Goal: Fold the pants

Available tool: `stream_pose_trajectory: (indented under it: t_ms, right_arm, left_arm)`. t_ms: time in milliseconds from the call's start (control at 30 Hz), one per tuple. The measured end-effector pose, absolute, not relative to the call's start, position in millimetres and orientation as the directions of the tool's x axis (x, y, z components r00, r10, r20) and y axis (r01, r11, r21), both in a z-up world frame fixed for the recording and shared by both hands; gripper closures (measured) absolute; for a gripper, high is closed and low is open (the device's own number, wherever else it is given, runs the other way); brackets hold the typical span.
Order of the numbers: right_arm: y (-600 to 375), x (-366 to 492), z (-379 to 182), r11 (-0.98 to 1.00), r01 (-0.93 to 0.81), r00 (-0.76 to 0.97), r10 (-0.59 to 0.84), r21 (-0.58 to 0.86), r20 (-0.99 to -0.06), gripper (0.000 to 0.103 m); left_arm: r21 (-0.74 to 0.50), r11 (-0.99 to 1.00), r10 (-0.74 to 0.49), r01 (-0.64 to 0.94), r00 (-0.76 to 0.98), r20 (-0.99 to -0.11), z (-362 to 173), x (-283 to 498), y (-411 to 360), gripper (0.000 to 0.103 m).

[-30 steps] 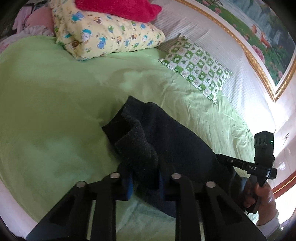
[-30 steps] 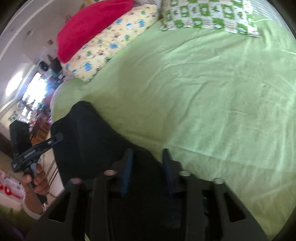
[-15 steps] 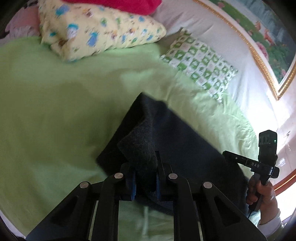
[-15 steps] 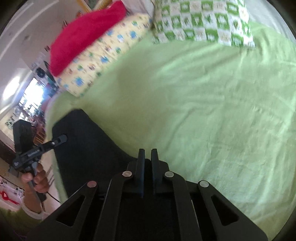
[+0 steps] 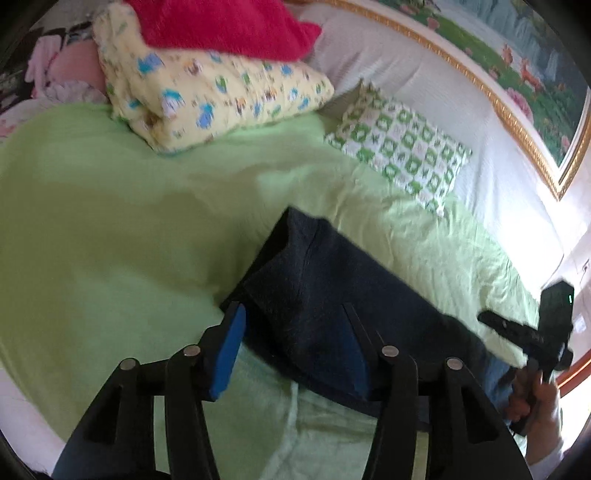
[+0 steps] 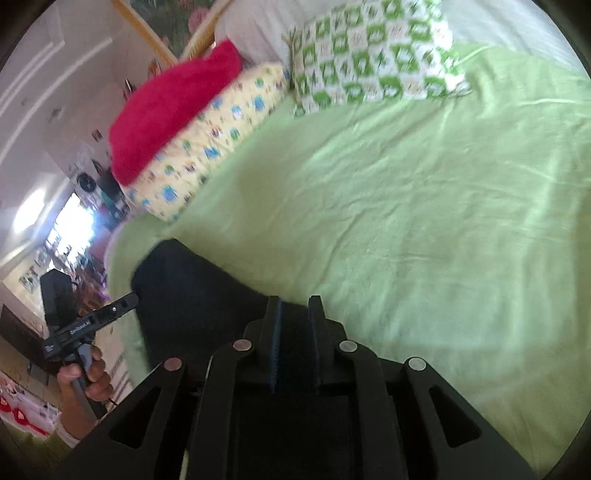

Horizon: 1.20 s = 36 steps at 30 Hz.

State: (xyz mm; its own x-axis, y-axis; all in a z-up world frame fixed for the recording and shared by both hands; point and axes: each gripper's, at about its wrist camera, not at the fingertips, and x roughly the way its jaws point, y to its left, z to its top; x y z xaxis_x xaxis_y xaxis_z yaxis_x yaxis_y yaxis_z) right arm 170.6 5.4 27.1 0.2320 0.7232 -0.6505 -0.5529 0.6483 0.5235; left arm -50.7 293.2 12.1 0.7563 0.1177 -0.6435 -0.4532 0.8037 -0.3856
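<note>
Dark navy pants point(image 5: 332, 277) lie folded on the green bed sheet point(image 5: 110, 221). My left gripper point(image 5: 291, 310) hovers over their near left end. Its jaws are opening wide, with fabric lying loose between the blue pads point(image 5: 229, 343) and not pinched. In the right wrist view the pants point(image 6: 192, 295) run from my right gripper point(image 6: 294, 301) off to the left. That gripper's jaws are opening and stand a narrow gap apart, dark cloth showing through the gap. Each view also shows the other gripper: the right gripper point(image 5: 517, 332) and the left gripper point(image 6: 92, 321), each held by a hand.
A yellow patterned quilt point(image 5: 214, 92) with a red blanket point(image 5: 229, 22) on it sits at the head of the bed. Beside it lies a green checked pillow point(image 5: 402, 147). A gold-framed painting point(image 5: 517, 74) hangs behind. The bed's near edge runs just below the grippers.
The left jaws were shut on a raised fold of the pants and have sprung open; the fold has dropped flat. The right jaws went from tightly shut to slightly apart.
</note>
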Motion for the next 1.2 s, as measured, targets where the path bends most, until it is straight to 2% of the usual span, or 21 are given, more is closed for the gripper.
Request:
stream_pose_trajectory:
  t_ms: [67,233,633,767,900,1200]
  right_arm:
    - [-15,157,36,0.655,-0.538,0.263,0.729,0.532,-0.632,0.082]
    - [-57,127,46,0.697,-0.489,0.333,0.705,0.524,-0.626,0.075]
    - [-156,60,45,0.765,-0.298,0.483,0.637,0.571,-0.601,0.072]
    - [-186,38,46,0.790,-0.242,0.535,0.593,0.564,-0.601,0.061]
    - [-213,20,47,0.804,-0.187,0.574,0.556,0.564,-0.602,0.061]
    - [-266,-9,50,0.824,-0.068,0.652,0.463,0.562,-0.600,0.060]
  left_arm:
    - [-0.389,0.795,0.145,-0.465,0.769,-0.623,22,-58,291,0.046]
    - [-0.409,0.821,0.079,-0.399,0.788,-0.611,33,-52,269,0.044]
    - [-0.397,0.900,-0.133,-0.181,0.753,-0.644,26,-7,168,0.041]
    - [-0.395,0.913,-0.204,-0.102,0.724,-0.659,23,7,130,0.040]
    - [-0.371,0.928,-0.249,-0.024,0.701,-0.668,27,18,99,0.036]
    - [-0.300,0.940,-0.330,0.163,0.664,-0.671,43,50,27,0.035]
